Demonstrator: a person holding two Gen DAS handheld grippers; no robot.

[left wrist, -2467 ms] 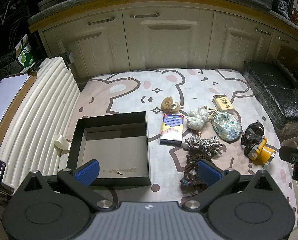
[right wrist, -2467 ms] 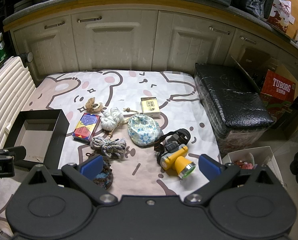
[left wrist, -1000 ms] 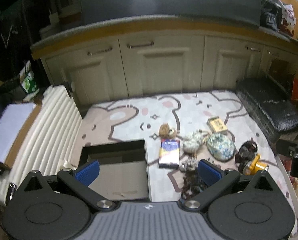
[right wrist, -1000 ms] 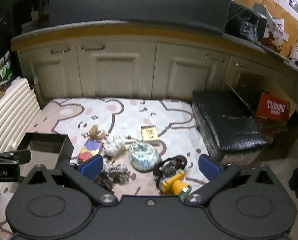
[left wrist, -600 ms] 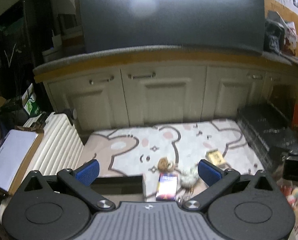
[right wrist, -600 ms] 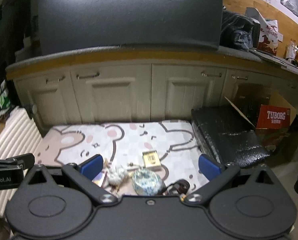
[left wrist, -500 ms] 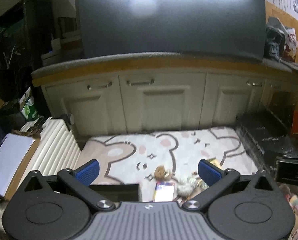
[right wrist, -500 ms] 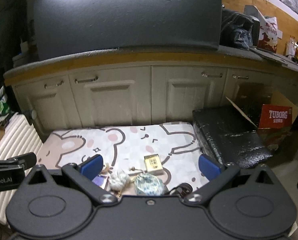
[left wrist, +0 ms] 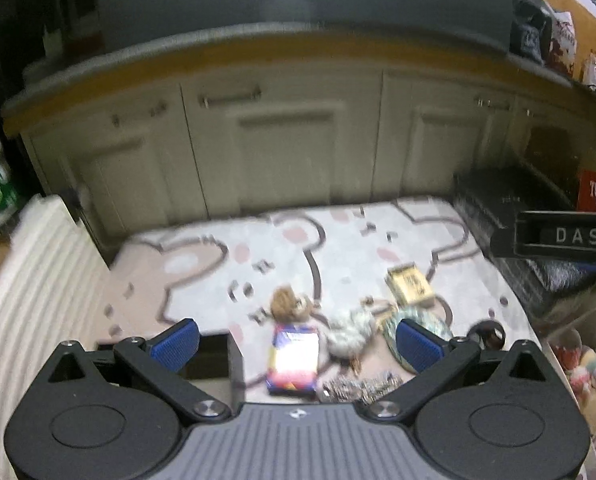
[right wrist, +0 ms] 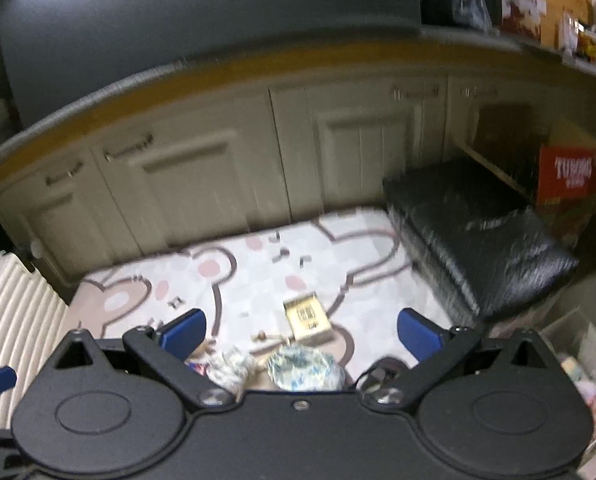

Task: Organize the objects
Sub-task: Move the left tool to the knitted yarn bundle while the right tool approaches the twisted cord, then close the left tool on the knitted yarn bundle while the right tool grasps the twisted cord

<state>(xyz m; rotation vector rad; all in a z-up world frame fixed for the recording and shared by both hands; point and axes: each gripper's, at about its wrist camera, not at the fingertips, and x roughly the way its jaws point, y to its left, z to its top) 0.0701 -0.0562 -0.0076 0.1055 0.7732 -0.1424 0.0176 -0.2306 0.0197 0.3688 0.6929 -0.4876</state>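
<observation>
— Left gripper (left wrist: 296, 347)?
— Spread wide above the mat (left wrist: 338, 248), empty.
— Right gripper (right wrist: 301, 331)?
— Spread too, holding nothing. Card box (left wrist: 294, 360), pouch (right wrist: 305, 364) and yellow box (right wrist: 308, 317) lie on the mat.

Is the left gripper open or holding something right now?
Open and empty: the left gripper has its blue fingertips spread wide, nothing between them.

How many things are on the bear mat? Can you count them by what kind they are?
Boxes: 3 (yellow box, colourful box, black box)
Cord bundles: 2 (white bundle, grey rope)
Flowery pouch: 1
Brown fuzzy thing: 1
Black strap loop: 1
Total: 8 in view
</observation>
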